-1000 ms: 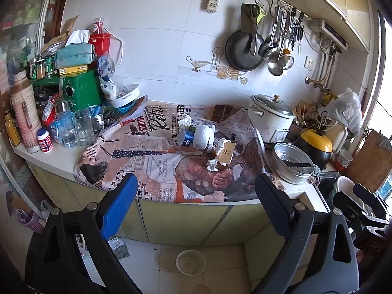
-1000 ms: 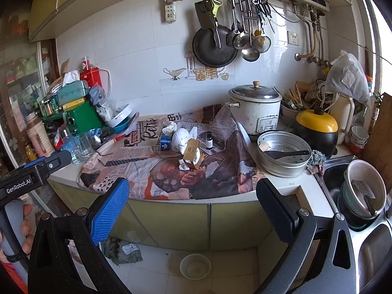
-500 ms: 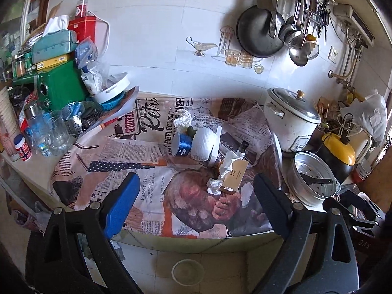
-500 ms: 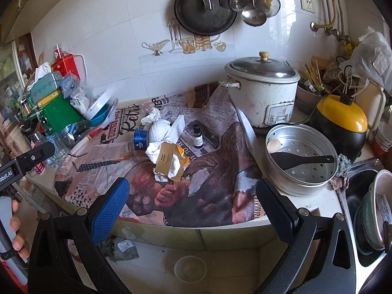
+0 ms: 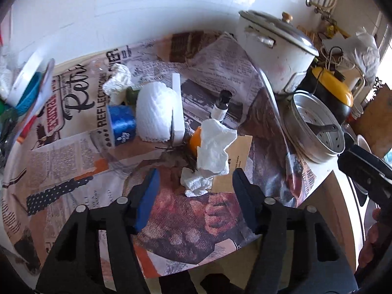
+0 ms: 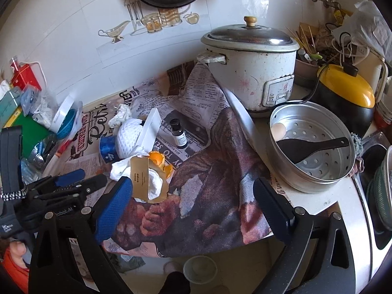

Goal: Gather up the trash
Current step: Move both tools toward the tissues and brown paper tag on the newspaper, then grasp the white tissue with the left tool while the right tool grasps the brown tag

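Observation:
A heap of trash lies on the newspaper-covered counter [image 5: 73, 152]. It holds crumpled white tissues [image 5: 214, 144], a brown paper card [image 5: 235, 161], orange peel [image 5: 194, 140], a blue cup [image 5: 121, 125] and a white foam net [image 5: 154, 112]. My left gripper [image 5: 196, 191] hovers low over the heap, its jaws closing. A small tissue wad [image 5: 196, 183] lies between its fingertips, and the pads stand clear of it. My right gripper [image 6: 193, 208] is over the counter's front edge, right of the tissues [image 6: 152, 183] and card [image 6: 139, 176]. Its wide jaws are closing slightly around nothing. The left gripper [image 6: 84, 177] shows at its left.
A white rice cooker [image 6: 252, 66] stands at the back right. In front of it a metal steamer pot [image 6: 313, 147] holds a black spatula and an egg. A yellow-and-black pot [image 6: 343, 93], a small dark bottle [image 6: 178, 132] and clutter at the left [image 6: 29, 117] crowd the counter.
Both grippers have come forward and down from in front of the cabinet to just over the counter. The left jaws have narrowed to about half their earlier width around the small tissue.

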`<state>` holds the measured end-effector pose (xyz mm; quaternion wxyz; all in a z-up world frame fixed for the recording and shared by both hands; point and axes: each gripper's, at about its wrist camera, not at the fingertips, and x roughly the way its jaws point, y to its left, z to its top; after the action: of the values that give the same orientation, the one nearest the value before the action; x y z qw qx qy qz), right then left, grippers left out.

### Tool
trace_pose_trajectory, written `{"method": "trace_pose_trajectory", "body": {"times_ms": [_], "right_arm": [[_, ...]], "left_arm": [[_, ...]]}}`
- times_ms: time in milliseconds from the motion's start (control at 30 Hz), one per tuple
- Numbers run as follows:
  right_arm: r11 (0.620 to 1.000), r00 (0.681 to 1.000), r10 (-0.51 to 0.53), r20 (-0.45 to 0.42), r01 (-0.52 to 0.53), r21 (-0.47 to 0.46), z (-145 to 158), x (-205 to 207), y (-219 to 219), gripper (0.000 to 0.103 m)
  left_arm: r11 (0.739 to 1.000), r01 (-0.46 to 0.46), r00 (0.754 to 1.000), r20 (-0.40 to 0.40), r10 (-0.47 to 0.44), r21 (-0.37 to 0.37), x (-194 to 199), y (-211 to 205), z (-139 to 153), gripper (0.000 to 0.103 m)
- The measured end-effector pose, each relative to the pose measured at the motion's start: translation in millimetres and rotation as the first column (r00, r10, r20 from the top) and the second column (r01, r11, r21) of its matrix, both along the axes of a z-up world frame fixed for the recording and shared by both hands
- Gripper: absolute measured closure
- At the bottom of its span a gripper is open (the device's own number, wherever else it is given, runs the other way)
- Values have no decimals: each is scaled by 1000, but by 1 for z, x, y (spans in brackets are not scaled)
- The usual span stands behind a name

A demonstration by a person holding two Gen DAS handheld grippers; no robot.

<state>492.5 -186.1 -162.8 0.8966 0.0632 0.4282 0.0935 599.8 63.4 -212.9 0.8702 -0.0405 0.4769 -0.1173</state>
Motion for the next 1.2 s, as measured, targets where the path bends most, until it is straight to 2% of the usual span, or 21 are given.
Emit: {"method": "trace_pose_trajectory", "body": {"times_ms": [33,133,167,200,367,500,767,833,900,1067,1200], "right_arm": [[1000,1000,-10,-14,10,-4,-3,6,2,9],[999,998,-37,-51,38,15,-12,18,6,10],[999,997,-44,-60,46,28,-14,19,7,10],[998,996,-50,-68,52,39,-16,20,9,10],[997,994,-61,-86,65,37,-19,22,21,10],[997,994,-58,-89,62,44,-18,26,27,10],[997,995,-10,-101,18,74,-26,36,52,10],[996,994,18,-108,-9,86,-30,41,63,10],[995,993,49,-111,-39,95,-34,44,75,10],[993,987,91,-134,-79,92,-52,55,97,10],[992,976,112,-184,-98,82,-74,63,111,10]], "left_arm": [[1000,23,1000,-20,-23,-10,6,-1,-7,55],[997,71,996,-55,-73,-40,23,-3,-24,78],[996,79,995,-61,-82,-52,26,-3,-26,91],[994,85,994,-60,-89,-62,29,-2,-27,97],[989,118,993,21,-116,-84,34,7,-5,100],[992,120,989,94,-116,-38,35,13,19,101],[995,79,983,174,-67,-63,26,46,62,101],[996,80,980,185,-70,-47,23,51,64,101],[997,79,984,162,-74,-26,26,56,57,101],[997,76,997,-3,-76,-26,41,68,8,101],[996,57,996,-71,-62,-68,44,80,-17,101]]}}
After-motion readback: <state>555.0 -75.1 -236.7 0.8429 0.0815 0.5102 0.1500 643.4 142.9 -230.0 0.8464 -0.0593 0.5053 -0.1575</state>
